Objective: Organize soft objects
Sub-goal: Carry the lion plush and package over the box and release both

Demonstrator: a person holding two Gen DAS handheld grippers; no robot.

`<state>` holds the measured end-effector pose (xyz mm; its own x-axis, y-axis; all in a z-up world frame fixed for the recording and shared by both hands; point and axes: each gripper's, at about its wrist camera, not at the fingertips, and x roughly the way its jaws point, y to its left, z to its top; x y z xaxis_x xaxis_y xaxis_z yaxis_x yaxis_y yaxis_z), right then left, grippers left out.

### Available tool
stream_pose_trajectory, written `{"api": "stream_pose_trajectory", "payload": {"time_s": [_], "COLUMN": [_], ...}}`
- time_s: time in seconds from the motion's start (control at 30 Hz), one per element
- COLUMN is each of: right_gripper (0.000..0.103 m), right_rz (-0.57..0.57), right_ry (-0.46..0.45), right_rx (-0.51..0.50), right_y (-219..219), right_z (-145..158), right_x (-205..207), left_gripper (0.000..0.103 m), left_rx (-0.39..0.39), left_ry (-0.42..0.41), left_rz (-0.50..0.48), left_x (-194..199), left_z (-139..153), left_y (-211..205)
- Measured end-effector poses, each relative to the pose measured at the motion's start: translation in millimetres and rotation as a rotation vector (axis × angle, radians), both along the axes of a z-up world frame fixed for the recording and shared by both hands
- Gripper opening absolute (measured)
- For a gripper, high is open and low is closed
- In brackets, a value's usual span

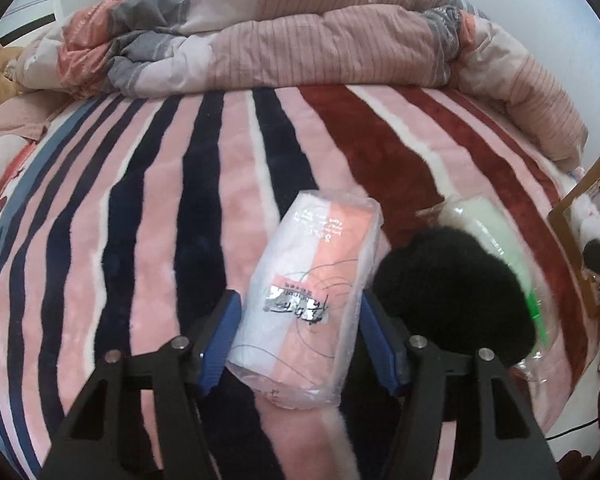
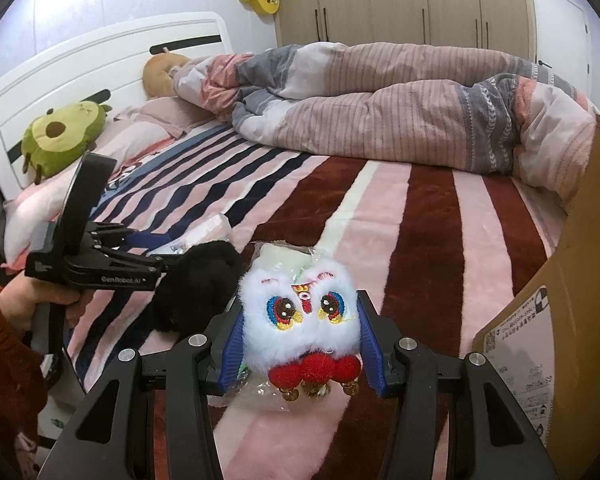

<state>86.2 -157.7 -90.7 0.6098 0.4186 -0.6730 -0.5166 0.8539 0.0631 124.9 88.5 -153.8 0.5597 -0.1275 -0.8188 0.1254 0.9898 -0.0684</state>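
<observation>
Gripping the white lion-dance plush (image 2: 300, 312) between their blue pads, the right tongs (image 2: 300, 344) hold it above the striped blanket (image 2: 420, 220), its red pompoms and small gold bells hanging free at the bottom. On the left, the tongs (image 1: 300, 340) stand part open around a plastic-wrapped pink-and-white cloth pack (image 1: 312, 300) that lies on the blanket; the pads sit close on either side, and whether they press on the wrap I cannot tell. Just beside that pack rests a black fluffy item (image 1: 452, 296), and touching it behind lies a pale green packet in clear wrap (image 1: 480, 216). A cardboard box (image 2: 572, 280) stands at the right edge of the bed and looks like the place for these things; some white stuff seems to lie in it. Judging from this, sorting is only begun: one toy is in hand, and three items wait on the bed. An avocado plush (image 2: 60, 136) and a rumpled duvet (image 2: 380, 100) lie farther back.
</observation>
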Motion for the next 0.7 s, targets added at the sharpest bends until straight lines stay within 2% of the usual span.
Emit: {"api": "stream_pose_trajectory", "payload": {"time_s": [0.2, 0.37, 0.47, 0.7], "right_gripper": [0.045, 0.045, 0.045, 0.045], "right_rz": [0.002, -0.002, 0.000, 0.018], "right_ry": [0.010, 0.014, 0.008, -0.021], "right_rx": [-0.005, -0.008, -0.006, 0.011], "right_y": [2.3, 2.1, 2.2, 4.6], "right_z": [-5.5, -8.5, -7.9, 8.7], "right_x": [1.6, 2.7, 2.7, -11.1], "left_gripper": [0.062, 0.031, 0.027, 0.027], "left_rx": [-0.010, -0.017, -0.022, 0.005], "left_ry": [0.001, -0.019, -0.033, -0.076], "left_rz": [0.008, 0.016, 0.016, 0.044], "left_x": [4.8, 2.1, -2.0, -20.1], "left_z": [-8.0, -6.1, 1.4, 28.9], "left_y": [1.9, 4.6, 5.0, 10.7]}}
